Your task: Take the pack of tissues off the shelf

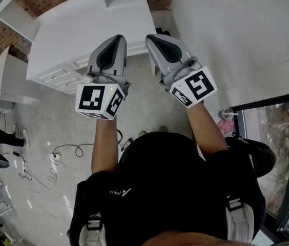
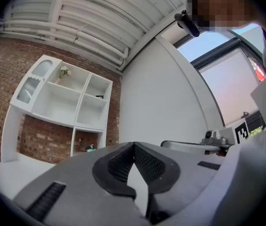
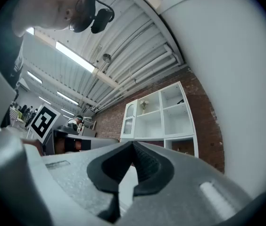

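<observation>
A white shelf unit (image 2: 67,102) with several open compartments hangs on a brick wall; it also shows in the right gripper view as the shelf unit (image 3: 163,114). A small green and white object (image 2: 91,148) sits in the low niche, too small to identify. My left gripper (image 2: 134,145) is shut with nothing between its pads and stands well short of the shelf. My right gripper (image 3: 133,143) is also shut and empty. In the head view the left gripper (image 1: 115,39) and right gripper (image 1: 156,37) are held side by side at chest height, pointing forward.
A white counter with drawers (image 1: 83,29) stands just ahead of the grippers. A white wall (image 1: 236,29) runs along the right, with a glass door (image 1: 277,152) and a small cup (image 1: 226,114) near it. Cables (image 1: 57,155) lie on the floor at left. A vase of flowers (image 2: 64,71) stands in an upper compartment.
</observation>
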`<state>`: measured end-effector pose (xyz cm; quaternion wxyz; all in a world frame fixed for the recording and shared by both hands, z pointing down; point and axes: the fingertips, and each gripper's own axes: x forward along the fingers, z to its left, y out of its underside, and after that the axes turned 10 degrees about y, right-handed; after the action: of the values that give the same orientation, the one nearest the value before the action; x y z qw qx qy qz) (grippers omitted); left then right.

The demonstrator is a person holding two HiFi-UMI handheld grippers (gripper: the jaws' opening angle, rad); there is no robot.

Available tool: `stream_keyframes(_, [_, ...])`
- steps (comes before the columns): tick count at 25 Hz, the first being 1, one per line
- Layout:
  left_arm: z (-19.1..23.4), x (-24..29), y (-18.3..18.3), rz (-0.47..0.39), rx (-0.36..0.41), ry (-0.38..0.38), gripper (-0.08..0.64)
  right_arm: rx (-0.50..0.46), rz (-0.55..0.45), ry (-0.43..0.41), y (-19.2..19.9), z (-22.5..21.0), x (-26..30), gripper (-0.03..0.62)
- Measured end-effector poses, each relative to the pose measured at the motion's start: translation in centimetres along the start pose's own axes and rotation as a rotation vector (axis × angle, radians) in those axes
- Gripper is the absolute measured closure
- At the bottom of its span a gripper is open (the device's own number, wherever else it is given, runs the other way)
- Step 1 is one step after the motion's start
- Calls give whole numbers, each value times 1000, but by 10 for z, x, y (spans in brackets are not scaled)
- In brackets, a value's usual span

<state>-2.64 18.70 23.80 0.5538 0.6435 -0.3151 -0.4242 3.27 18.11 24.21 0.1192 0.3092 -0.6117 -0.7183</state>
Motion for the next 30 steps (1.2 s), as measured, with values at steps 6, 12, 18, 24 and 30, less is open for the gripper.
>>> stream_keyframes(6, [-4, 9, 1, 1, 12, -11, 561, 3, -6, -9, 2, -11, -3, 592])
stream_keyframes(12, [-5, 24, 1, -9, 22, -44, 561, 6, -9, -42, 5, -22, -4, 591])
stream_keyframes(18, [-5, 43, -1, -23, 41, -109, 552, 19, -5, -62, 9, -45, -10, 591])
stream_keyframes(24, [-2, 69, 7, 0, 44, -156, 419, 36, 12, -83, 20, -72, -16, 591])
stream_keyframes(30, [16, 96, 21, 27, 37, -200, 280, 34, 25, -87, 34, -98, -11, 591])
